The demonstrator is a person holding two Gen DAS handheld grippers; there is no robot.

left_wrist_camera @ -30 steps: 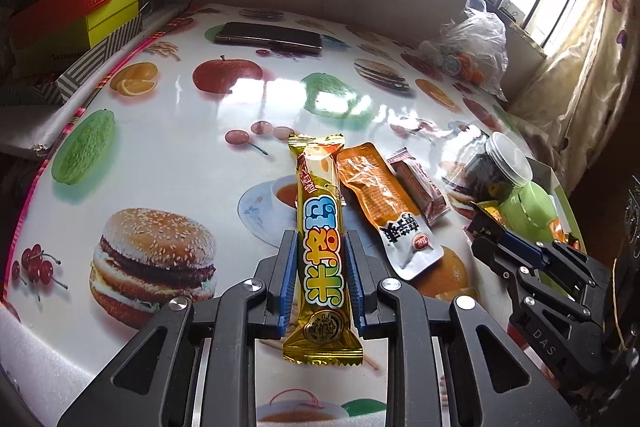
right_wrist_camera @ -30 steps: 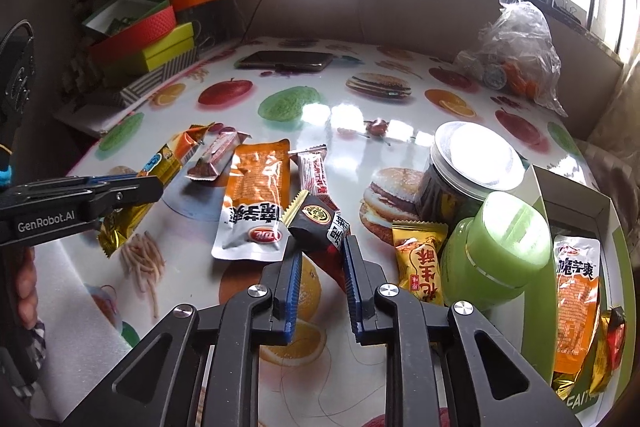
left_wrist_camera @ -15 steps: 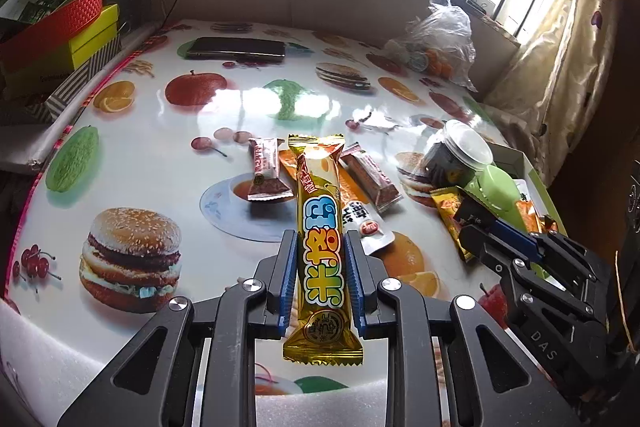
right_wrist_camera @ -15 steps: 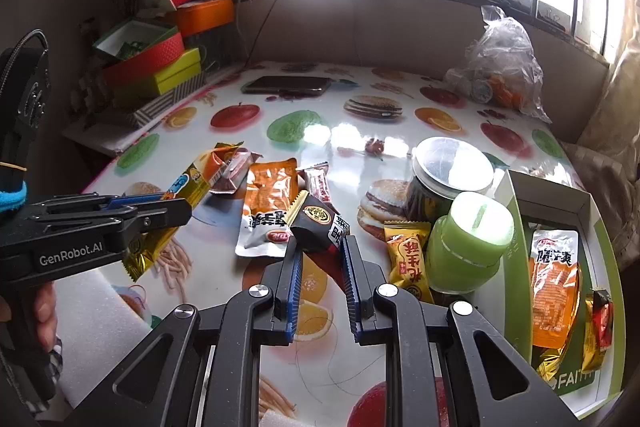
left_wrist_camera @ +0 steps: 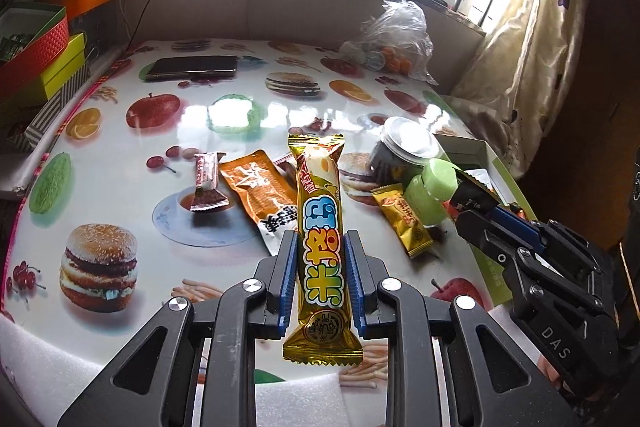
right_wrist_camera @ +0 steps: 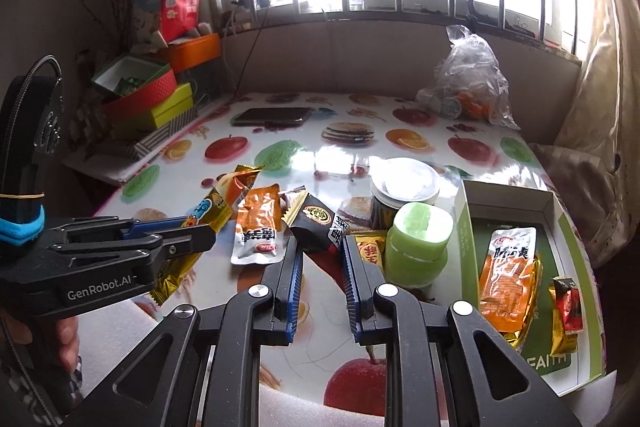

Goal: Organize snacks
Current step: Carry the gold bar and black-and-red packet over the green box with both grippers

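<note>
Both grippers risen since earlier: left gripper point(left_wrist_camera: 320, 267) gold bar point(left_wrist_camera: 320, 227), right gripper point(right_wrist_camera: 320, 267) black packet point(right_wrist_camera: 320, 227).

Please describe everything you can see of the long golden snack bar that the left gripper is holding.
The golden snack bar is a long, narrow packet of shiny foil-like wrap with crimped, zigzag ends. Big colourful characters in blue, yellow and orange run along its front, and a round emblem sits near the lower end. The left gripper is shut on its lower half, with a blue-padded finger on each side. It points forward, raised above the table, touching nothing else. In the right wrist view it juts out tilted upward.
</note>
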